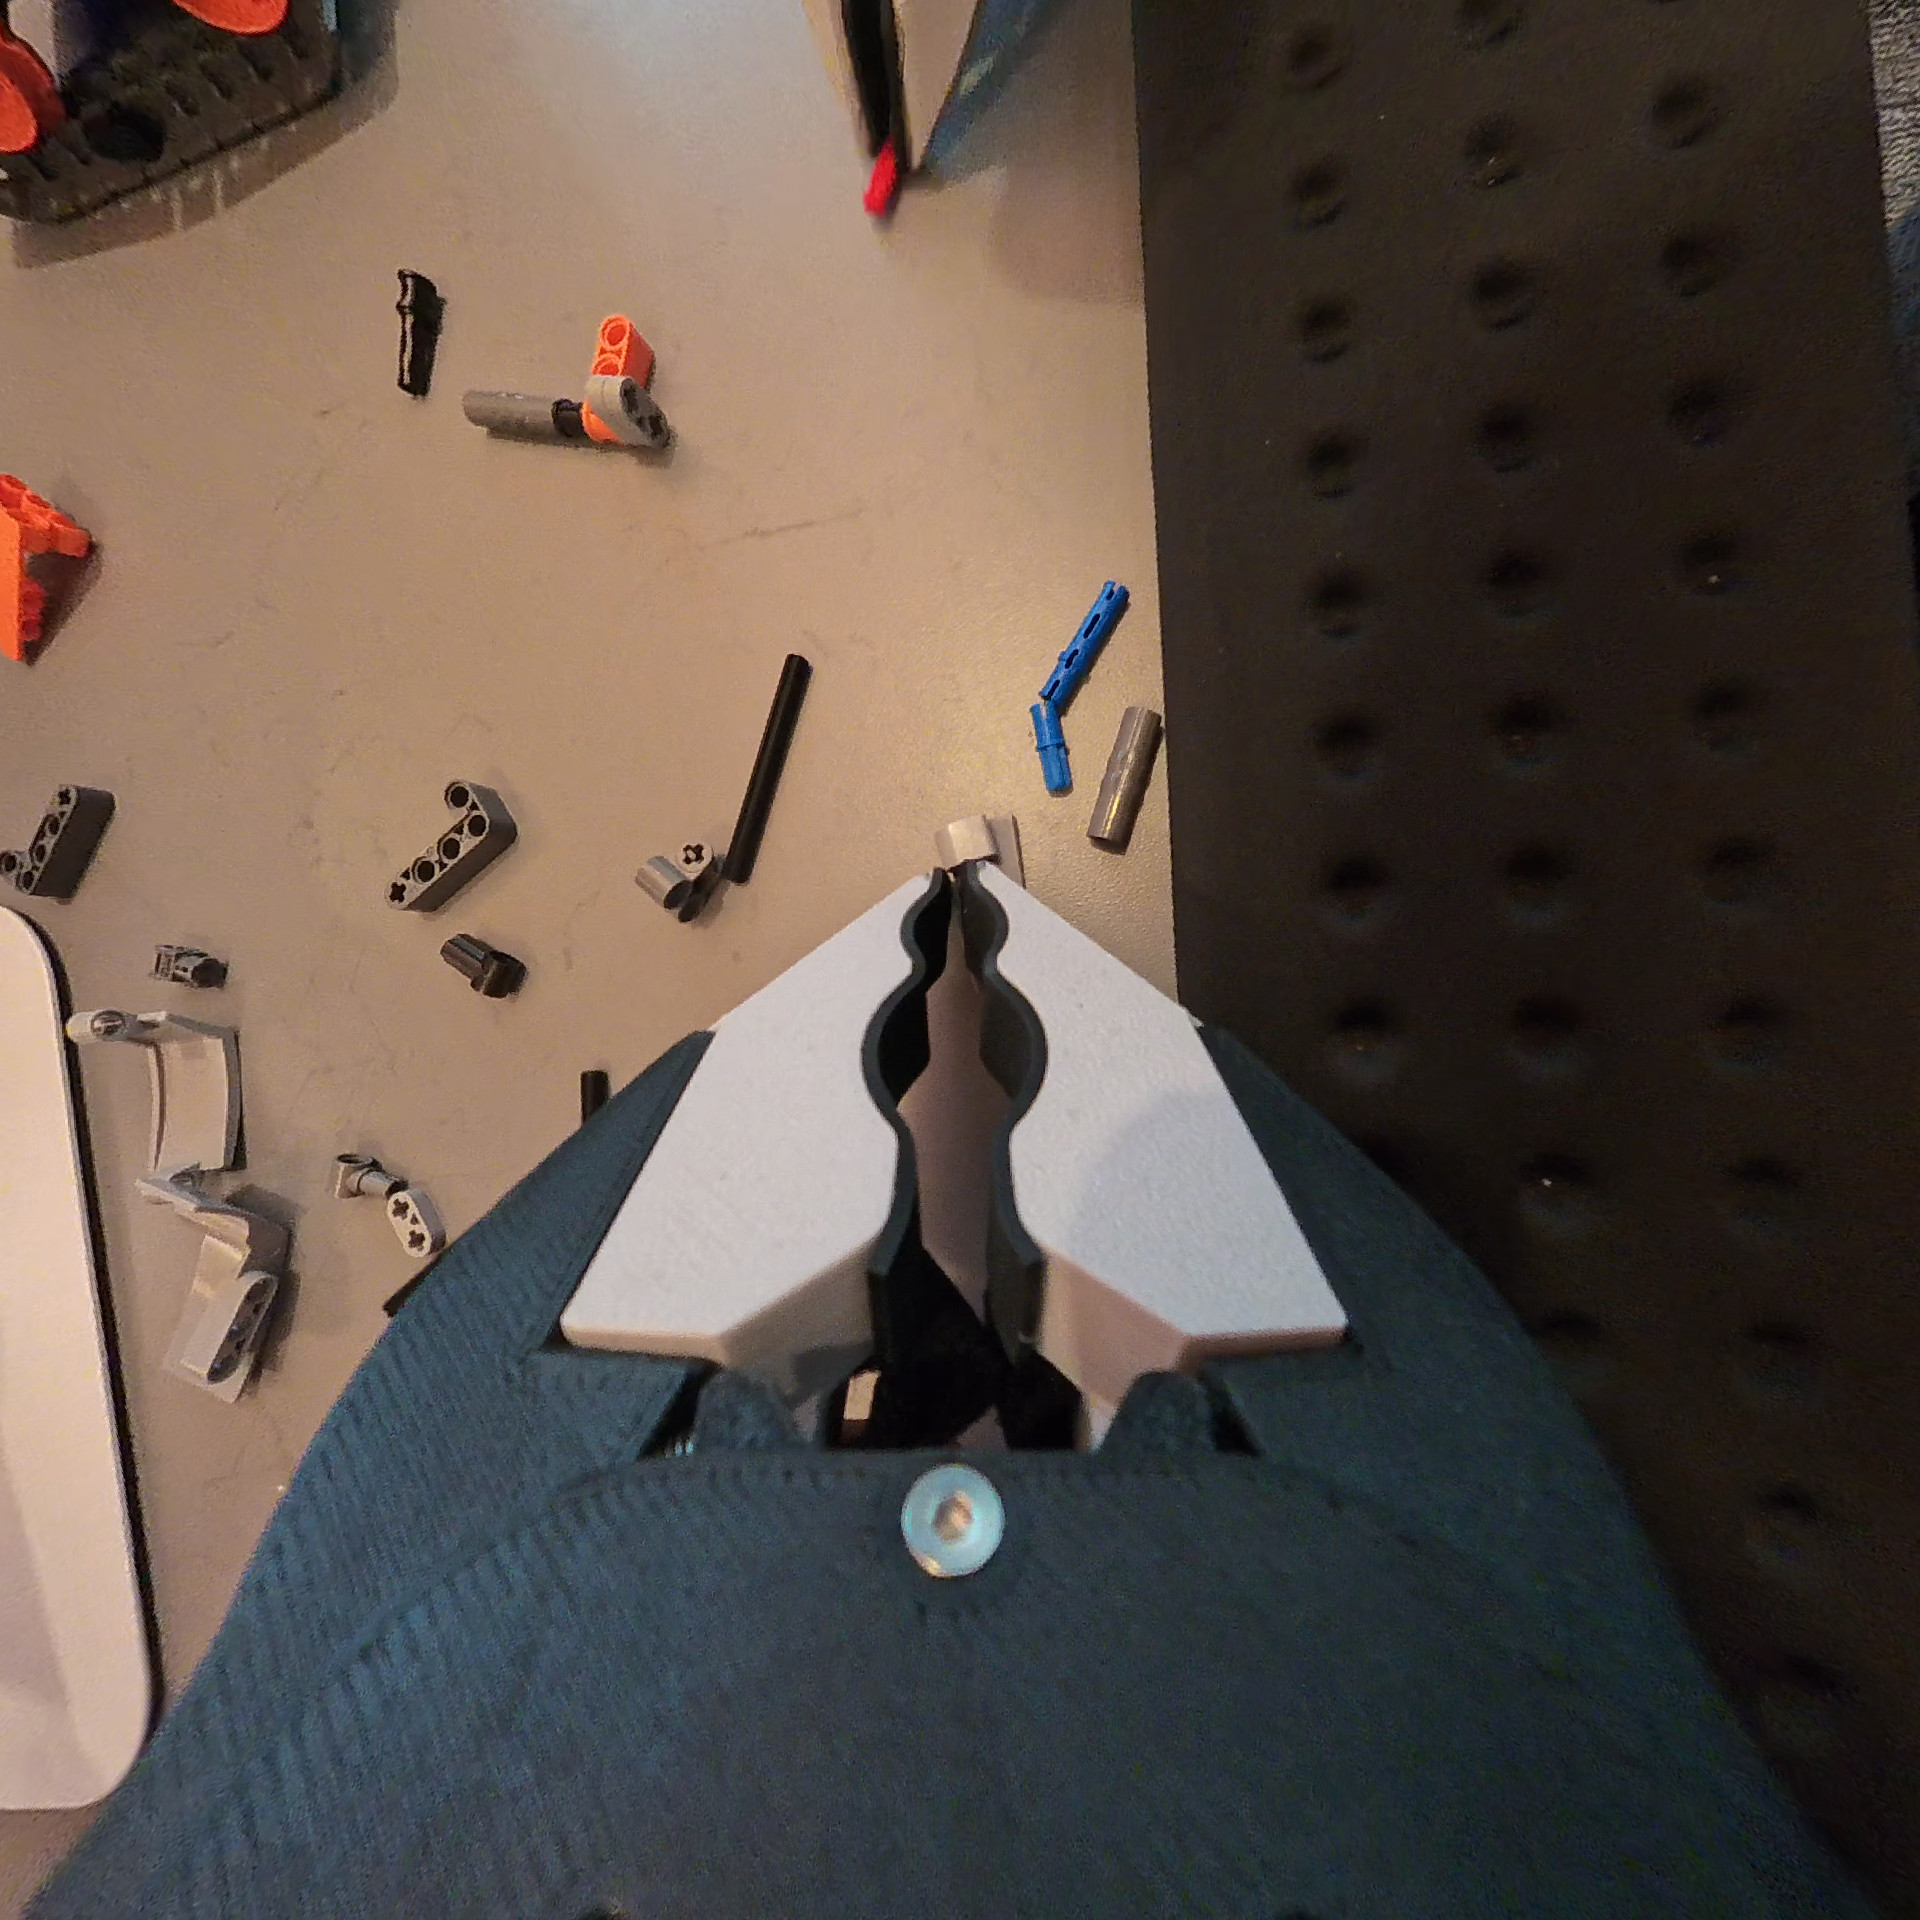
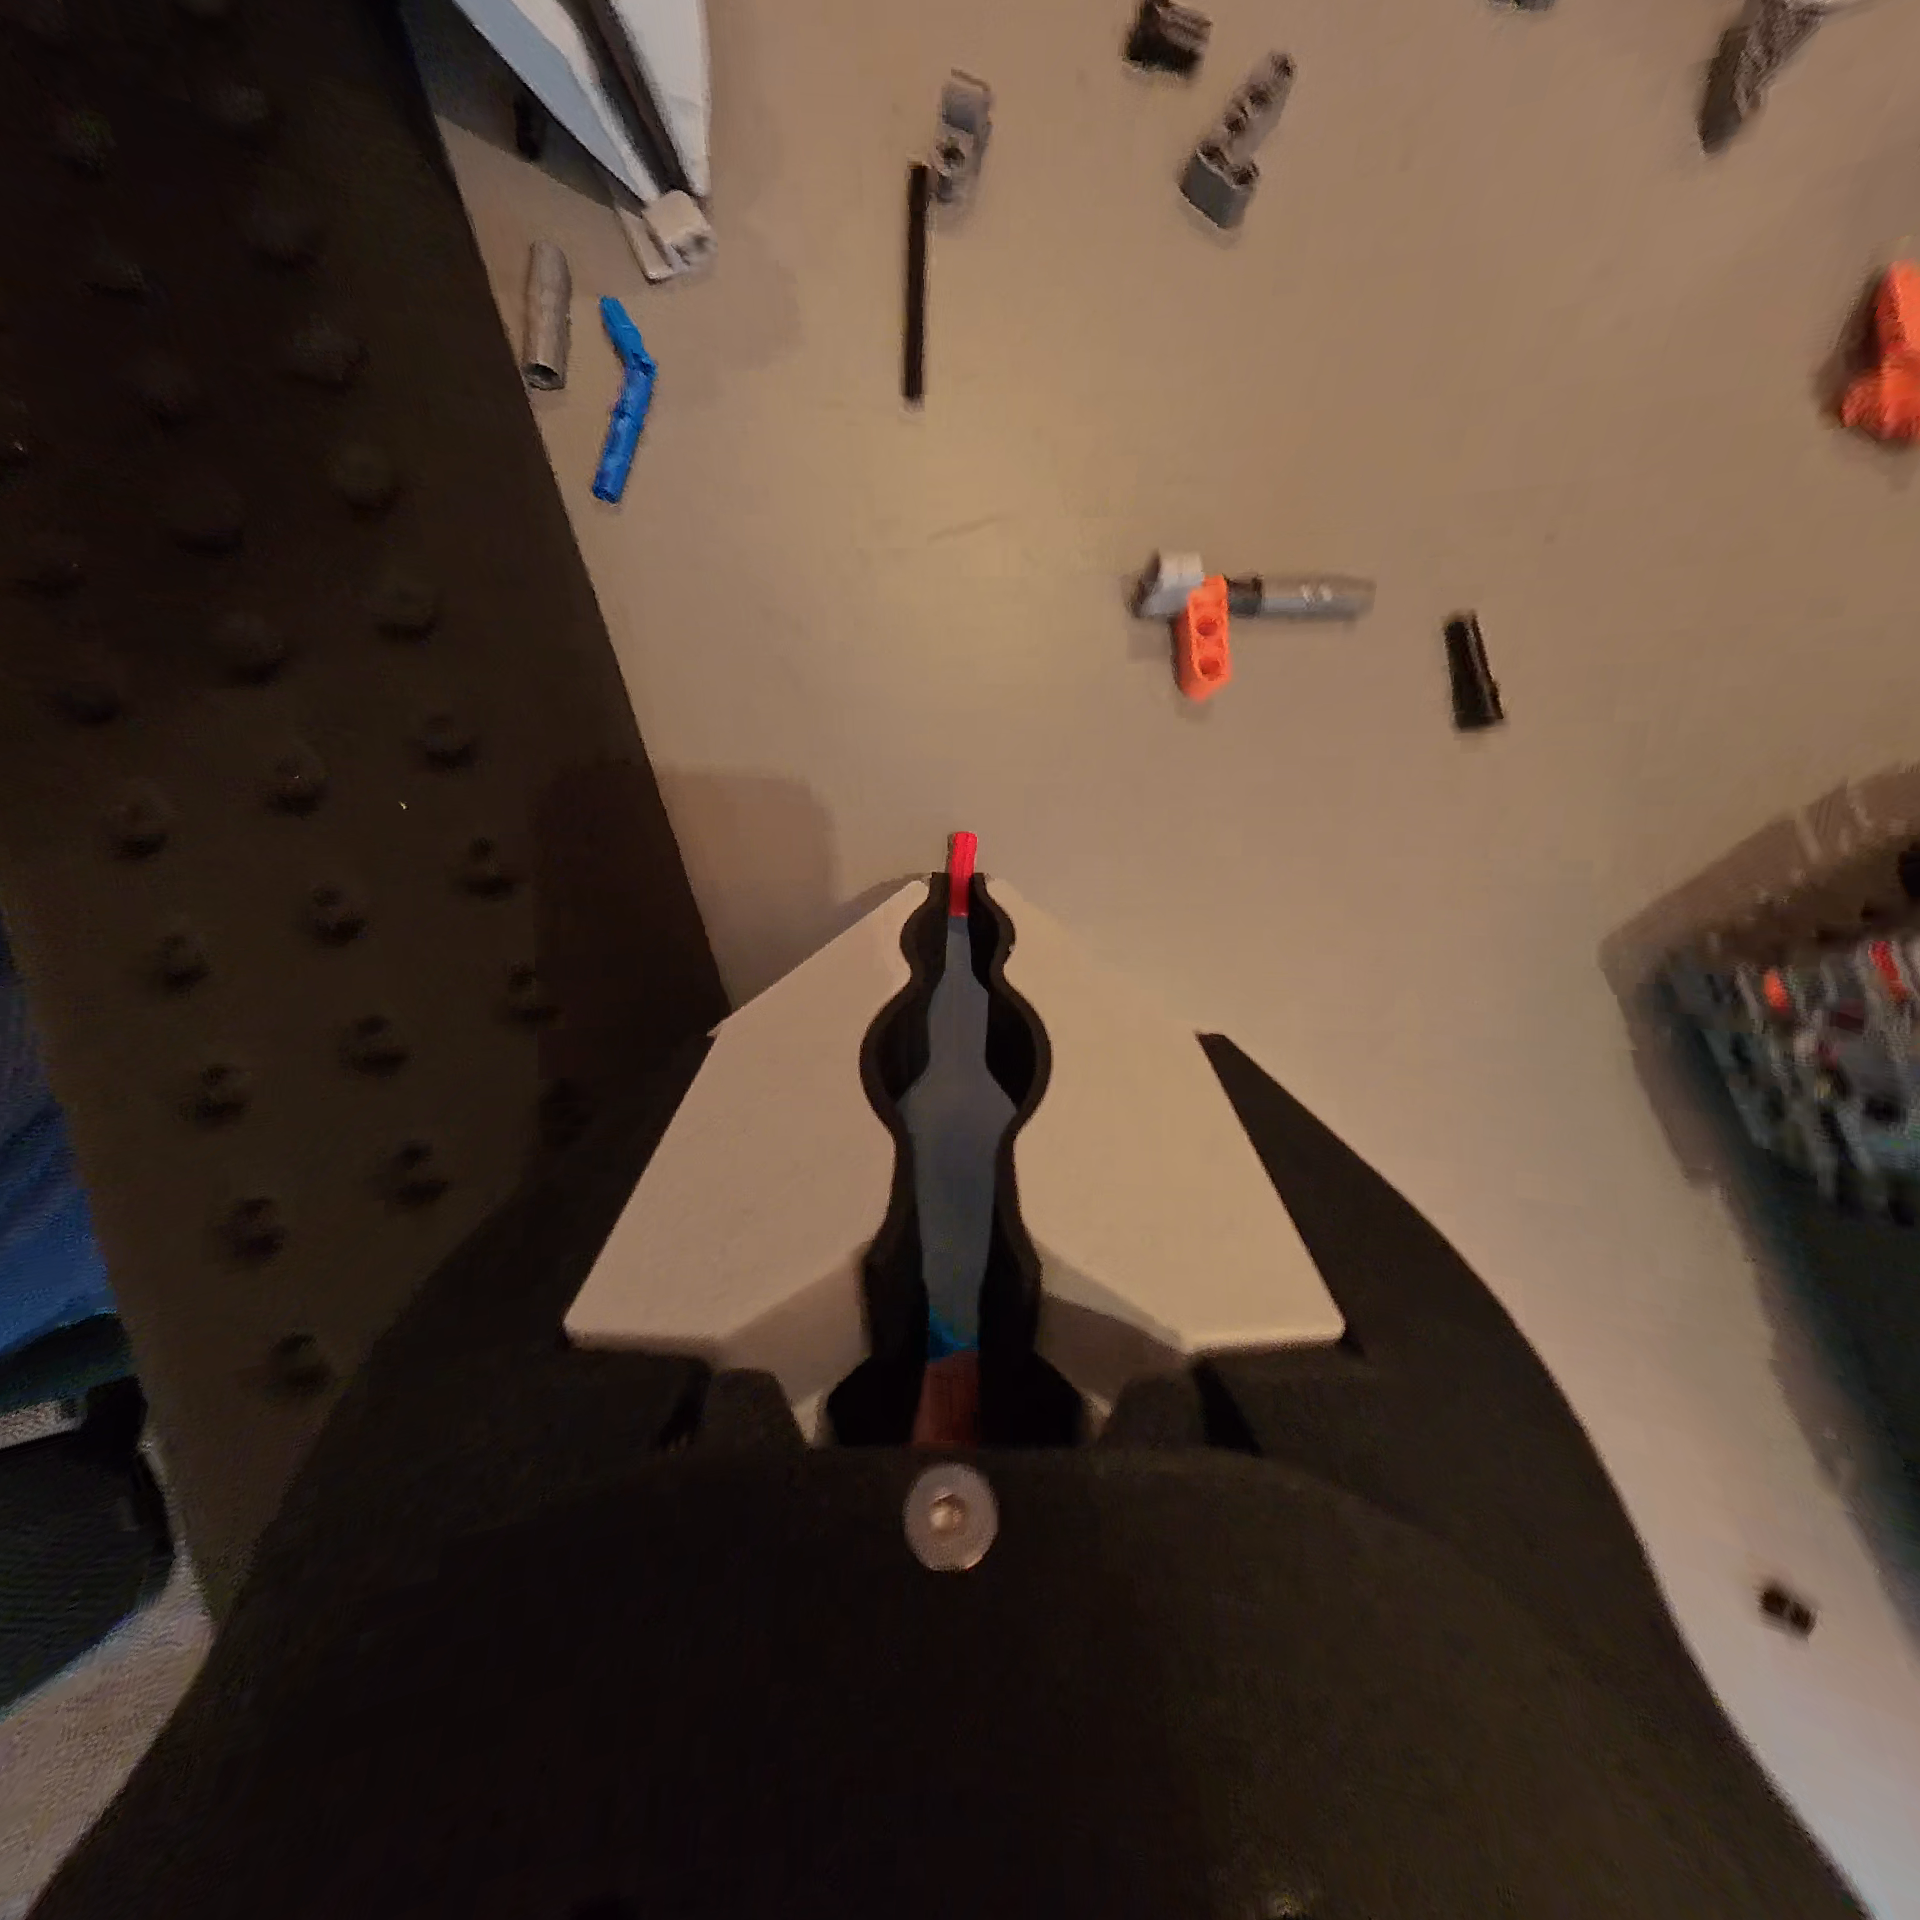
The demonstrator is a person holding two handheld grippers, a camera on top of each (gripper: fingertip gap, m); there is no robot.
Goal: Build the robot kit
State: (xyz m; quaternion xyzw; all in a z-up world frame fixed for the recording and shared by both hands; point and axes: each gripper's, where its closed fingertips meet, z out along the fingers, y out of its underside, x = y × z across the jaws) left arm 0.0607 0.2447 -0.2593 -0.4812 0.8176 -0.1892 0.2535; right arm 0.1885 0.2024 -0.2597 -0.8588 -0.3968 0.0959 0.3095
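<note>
In the left wrist view my left gripper point(image 1: 958, 878) is shut on a small light grey connector piece point(image 1: 974, 837) that sticks out past the fingertips, close to the tan table point(image 1: 623, 582). The right wrist view shows the same piece point(image 2: 681, 231) at the left gripper's tips, top left. My right gripper point(image 2: 961, 883) is shut on a small red pin point(image 2: 962, 864) that juts out from the tips above the table. The left wrist view shows the red pin point(image 1: 883, 183) at the right gripper's tips, near the top edge.
Loose parts lie on the table: two blue pins point(image 1: 1081, 649), a grey sleeve point(image 1: 1124, 774), a black axle point(image 1: 769, 764), an orange and grey assembly point(image 1: 613, 390), dark grey beams point(image 1: 452, 847). A dark dimpled mat point(image 1: 1538, 727) runs along the right. A black and orange model point(image 1: 156, 94) sits top left, a white tray point(image 1: 52, 1403) at the left edge. The gap from one gripper's tips to the other's is roughly 15 cm. The black axle point(image 1: 769, 764) lies some 4 cm from my left tips, 12 cm from my right tips. Look for it in the right wrist view point(image 2: 916, 295) too.
</note>
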